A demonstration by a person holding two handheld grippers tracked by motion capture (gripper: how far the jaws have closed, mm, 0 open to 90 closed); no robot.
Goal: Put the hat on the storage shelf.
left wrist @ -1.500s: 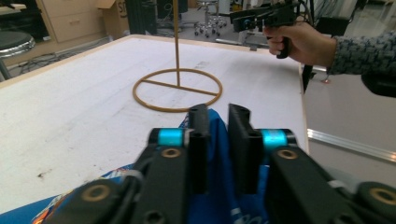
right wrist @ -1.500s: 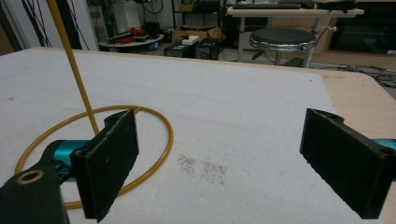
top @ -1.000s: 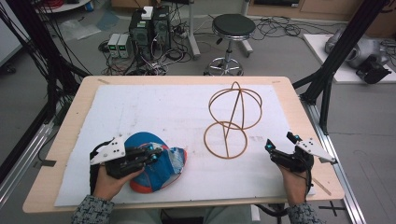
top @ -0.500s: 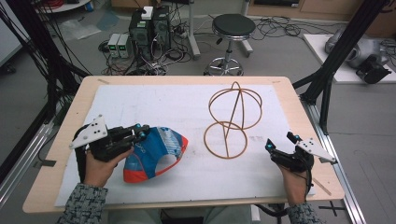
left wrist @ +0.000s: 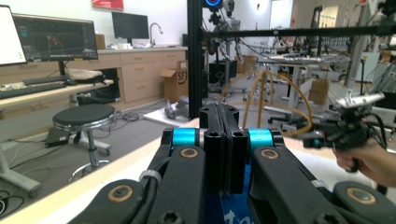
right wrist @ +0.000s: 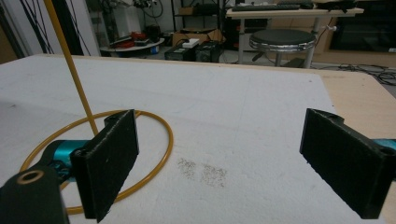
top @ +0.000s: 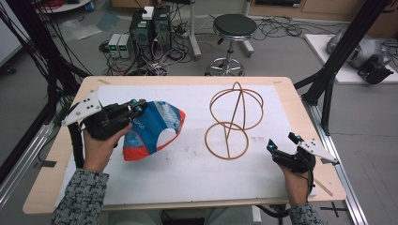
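Observation:
A blue, orange and white cap hangs tilted over the left half of the white mat. My left gripper is shut on its upper left edge. In the left gripper view the jaws are pressed together, with blue fabric showing below them. A yellow wire stand made of rings stands right of centre. My right gripper rests low at the front right, just right of the stand's base ring. Its jaws stand wide open with nothing between them, and the base ring lies beside the left pad.
The wooden table edge frames the mat. A black frame post rises at the table's right rear corner. A stool and computer boxes stand on the floor behind. The other hand's gripper shows in the left gripper view.
My left gripper has carried the cap up from the front edge toward the back left, and the cap now hangs tilted. The right gripper and the stand have not moved.

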